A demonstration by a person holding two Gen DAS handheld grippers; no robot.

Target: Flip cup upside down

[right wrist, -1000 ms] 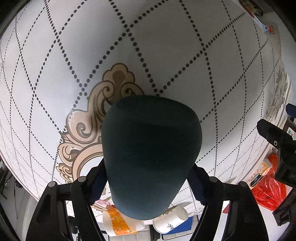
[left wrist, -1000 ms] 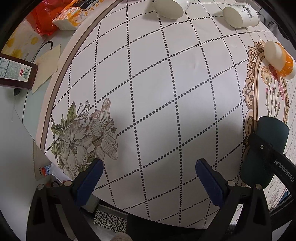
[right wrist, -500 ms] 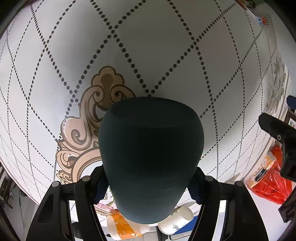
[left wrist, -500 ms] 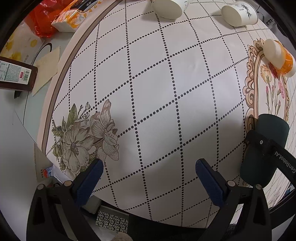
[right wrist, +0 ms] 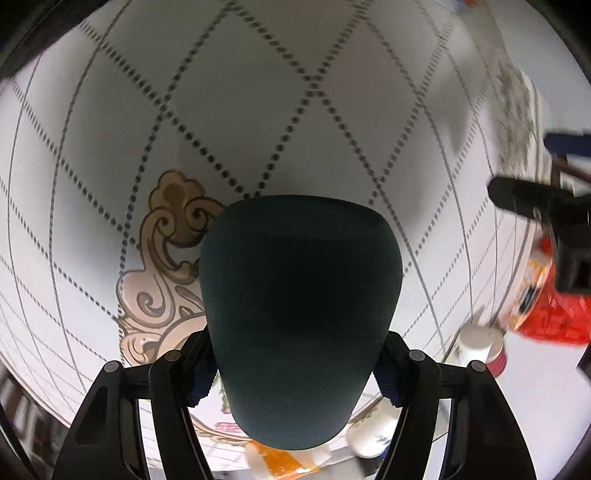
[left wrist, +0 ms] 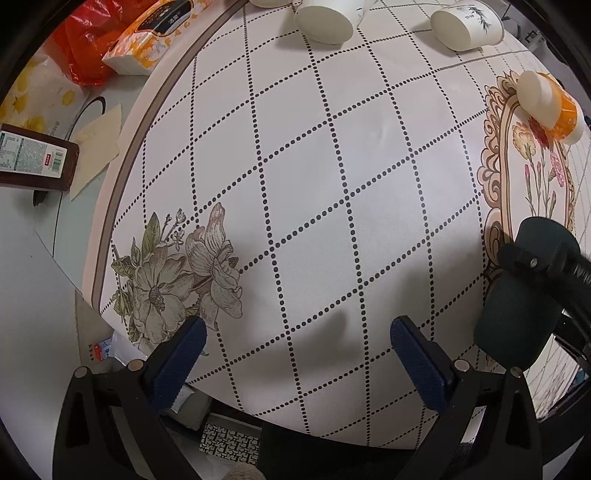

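Filling the lower centre of the right wrist view, the dark green cup [right wrist: 299, 325] sits clamped in the right tool [right wrist: 295, 369], now higher off the tabletop [right wrist: 258, 103] and blurred. The left tool [left wrist: 295, 350] gapes wide, holding nothing. Paper cups [left wrist: 325, 18] lie tipped along the upper edge.

Patterned tablecloth [left wrist: 332, 184] is covering the table. Two white paper cups [left wrist: 325, 18] [left wrist: 465, 26] are lying on their sides at the far edge; an orange-and-white cup [left wrist: 550, 103] is lying far right. Red bag [left wrist: 85, 48], snack packet [left wrist: 147, 40] and dark box [left wrist: 33, 158] are sitting far left.
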